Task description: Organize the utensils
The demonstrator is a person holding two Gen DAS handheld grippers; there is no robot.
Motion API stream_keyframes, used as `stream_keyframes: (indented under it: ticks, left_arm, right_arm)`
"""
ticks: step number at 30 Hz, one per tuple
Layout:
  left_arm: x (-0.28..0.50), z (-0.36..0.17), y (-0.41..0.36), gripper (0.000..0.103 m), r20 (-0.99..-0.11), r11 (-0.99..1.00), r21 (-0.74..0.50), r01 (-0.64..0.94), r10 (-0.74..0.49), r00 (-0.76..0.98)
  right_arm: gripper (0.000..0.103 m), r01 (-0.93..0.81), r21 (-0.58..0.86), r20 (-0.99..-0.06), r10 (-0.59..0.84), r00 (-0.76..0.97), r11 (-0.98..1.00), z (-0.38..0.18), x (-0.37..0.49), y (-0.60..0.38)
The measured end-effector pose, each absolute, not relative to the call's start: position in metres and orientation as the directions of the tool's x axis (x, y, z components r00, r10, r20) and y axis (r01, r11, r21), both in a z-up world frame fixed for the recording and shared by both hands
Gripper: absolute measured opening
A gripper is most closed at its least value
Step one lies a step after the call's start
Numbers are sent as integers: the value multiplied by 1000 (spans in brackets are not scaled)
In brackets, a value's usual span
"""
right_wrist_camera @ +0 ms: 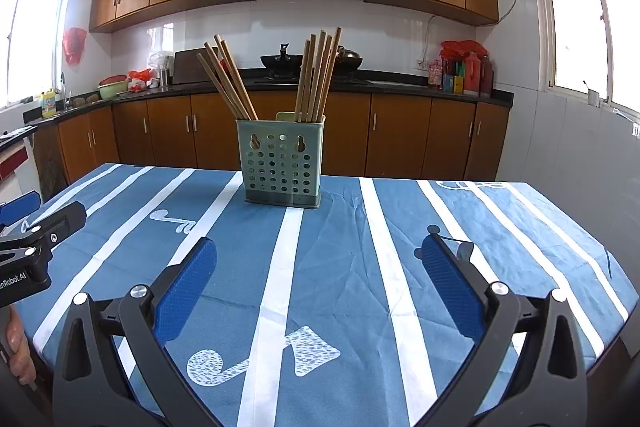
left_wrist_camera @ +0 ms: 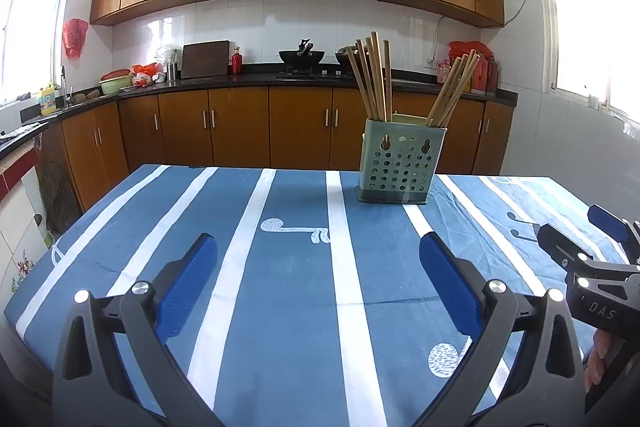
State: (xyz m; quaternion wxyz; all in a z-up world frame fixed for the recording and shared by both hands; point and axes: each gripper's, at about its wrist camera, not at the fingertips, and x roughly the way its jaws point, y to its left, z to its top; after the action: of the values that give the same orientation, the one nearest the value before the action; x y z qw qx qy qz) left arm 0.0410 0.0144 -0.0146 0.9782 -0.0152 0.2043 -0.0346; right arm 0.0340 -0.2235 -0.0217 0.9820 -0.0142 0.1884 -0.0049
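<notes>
Filling the lower half of both views: a table under a blue cloth with white stripes and white printed shapes (left_wrist_camera: 296, 267), bare apart from one holder.

Standing upright toward the far edge, right of centre in the left wrist view and at centre in the right wrist view: a pale green perforated plastic utensil holder (right_wrist_camera: 282, 163), rectangular, with two keyhole slots near its rim.

Rising out of it, two bunches of light wooden chopsticks: one bunch (right_wrist_camera: 228, 79) leaning toward the frame's left, the other (right_wrist_camera: 318, 75) nearly upright, each in its own side of the holder.

At the bottom of the left wrist view: the left gripper (left_wrist_camera: 316, 279), black frame with blue pads, spread wide, gripping nothing, well short of the holder.

At the bottom of the right wrist view: the right gripper (right_wrist_camera: 316, 283), likewise spread wide and empty above the cloth.
</notes>
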Motion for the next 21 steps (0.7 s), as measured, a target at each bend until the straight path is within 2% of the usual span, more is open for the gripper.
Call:
stream_keyframes:
  ticks: [21]
  left_arm:
    - [41, -17, 10, 99, -402, 997, -47, 69, -82, 912]
  right_arm:
    - [101, 8, -21, -375, -15, 927, 1000, -23, 34, -225]
